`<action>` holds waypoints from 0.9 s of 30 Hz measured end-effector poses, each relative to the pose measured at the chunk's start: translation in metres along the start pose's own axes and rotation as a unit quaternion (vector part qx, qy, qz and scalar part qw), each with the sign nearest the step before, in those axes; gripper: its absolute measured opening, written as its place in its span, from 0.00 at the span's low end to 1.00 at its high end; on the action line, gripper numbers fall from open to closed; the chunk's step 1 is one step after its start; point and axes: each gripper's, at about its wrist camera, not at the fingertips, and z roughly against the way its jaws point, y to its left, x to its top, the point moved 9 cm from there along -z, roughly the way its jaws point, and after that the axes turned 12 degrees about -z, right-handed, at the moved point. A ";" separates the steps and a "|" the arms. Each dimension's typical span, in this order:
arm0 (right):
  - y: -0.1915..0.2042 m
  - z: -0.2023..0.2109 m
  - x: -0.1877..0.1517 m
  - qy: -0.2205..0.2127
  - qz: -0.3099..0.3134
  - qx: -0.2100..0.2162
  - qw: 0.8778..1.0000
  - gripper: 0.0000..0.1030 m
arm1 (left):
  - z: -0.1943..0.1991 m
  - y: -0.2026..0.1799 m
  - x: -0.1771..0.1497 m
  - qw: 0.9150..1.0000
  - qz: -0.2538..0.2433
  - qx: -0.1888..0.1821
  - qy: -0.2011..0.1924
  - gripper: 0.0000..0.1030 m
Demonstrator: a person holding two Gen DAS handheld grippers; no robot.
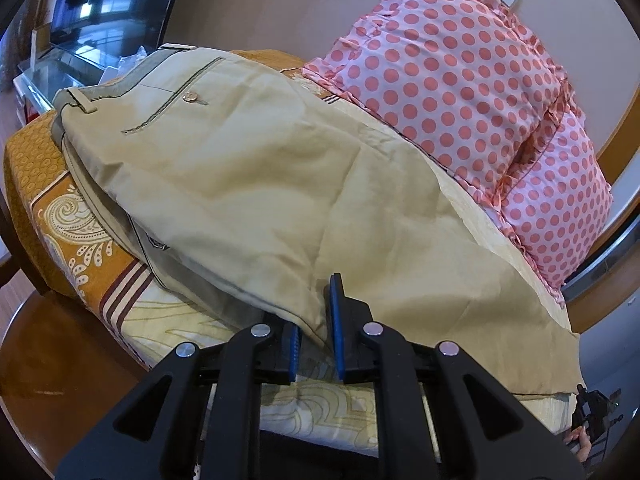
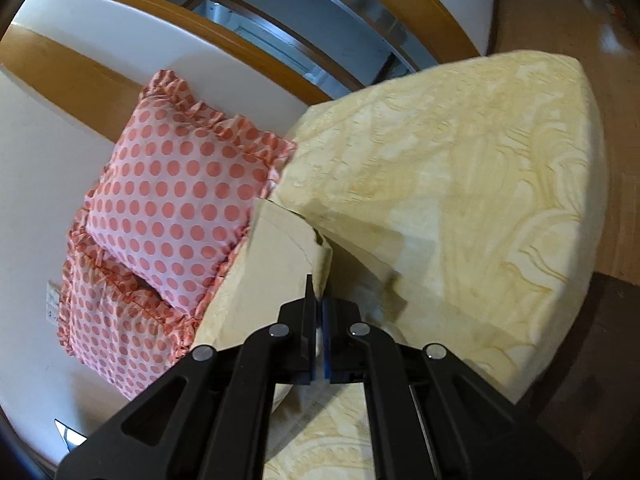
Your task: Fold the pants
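The pants [image 1: 248,184] are spread on the bed [image 1: 60,216], waistband far left. Their near edge is pinched by the left tongs [image 1: 314,332], the hem by the right tongs [image 2: 319,312], likely so that both ends can be lifted for folding.

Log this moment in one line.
left claw: shut on khaki cotton pants | right claw: shut on pants hem | pants on bed

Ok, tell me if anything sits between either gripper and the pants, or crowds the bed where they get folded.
Nothing visible stands between them. The left gripper already has the pants fabric between its fingers, and the right gripper is shut on a pant edge. The polka-dot pillows lie along the pants' far side on the bed.
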 end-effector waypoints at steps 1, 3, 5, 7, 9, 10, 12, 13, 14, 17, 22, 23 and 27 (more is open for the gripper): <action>-0.004 0.001 0.000 0.000 -0.002 -0.005 1.000 0.02 | 0.000 0.000 0.000 1.000 -0.002 -0.001 0.000 0.11; -0.010 0.002 -0.002 -0.004 -0.001 -0.018 1.000 0.02 | 0.001 -0.002 -0.003 1.000 -0.013 0.001 0.001 0.11; -0.012 0.001 -0.003 -0.004 0.007 -0.029 1.000 0.05 | 0.001 -0.003 -0.006 1.000 -0.024 0.004 0.002 0.11; -0.011 0.000 -0.004 0.001 0.024 -0.044 0.999 0.15 | 0.001 -0.003 -0.010 0.999 -0.034 0.005 0.004 0.12; -0.009 0.005 -0.002 -0.008 0.030 -0.045 0.998 0.43 | 0.008 -0.003 -0.013 0.999 -0.043 0.005 -0.002 0.16; -0.007 0.011 0.001 -0.021 0.038 -0.048 0.998 0.60 | 0.013 -0.003 -0.014 0.999 -0.052 0.005 -0.009 0.19; -0.005 0.023 0.010 -0.054 0.058 -0.065 0.995 0.63 | 0.027 0.000 -0.017 0.997 -0.066 0.013 -0.025 0.32; -0.006 0.026 0.013 -0.062 0.064 -0.073 0.993 0.63 | 0.035 0.003 -0.018 0.997 -0.066 0.023 -0.036 0.49; -0.008 0.028 0.015 -0.067 0.065 -0.079 0.992 0.63 | 0.045 0.008 -0.017 0.996 -0.063 0.037 -0.055 0.68; -0.019 0.021 0.016 -0.050 0.050 -0.082 0.994 0.62 | 0.080 0.020 -0.004 0.988 -0.055 0.070 -0.128 0.73; -0.008 0.008 0.001 -0.031 0.086 -0.068 0.993 0.52 | 0.079 0.019 0.020 0.982 -0.071 0.090 -0.148 0.80; -0.006 0.007 -0.002 -0.034 0.099 -0.073 0.992 0.51 | 0.072 0.019 0.022 0.983 -0.075 0.093 -0.143 0.80; 0.000 0.000 -0.008 -0.043 0.126 -0.077 0.988 0.47 | 0.045 0.022 0.022 0.984 -0.084 0.106 -0.120 0.80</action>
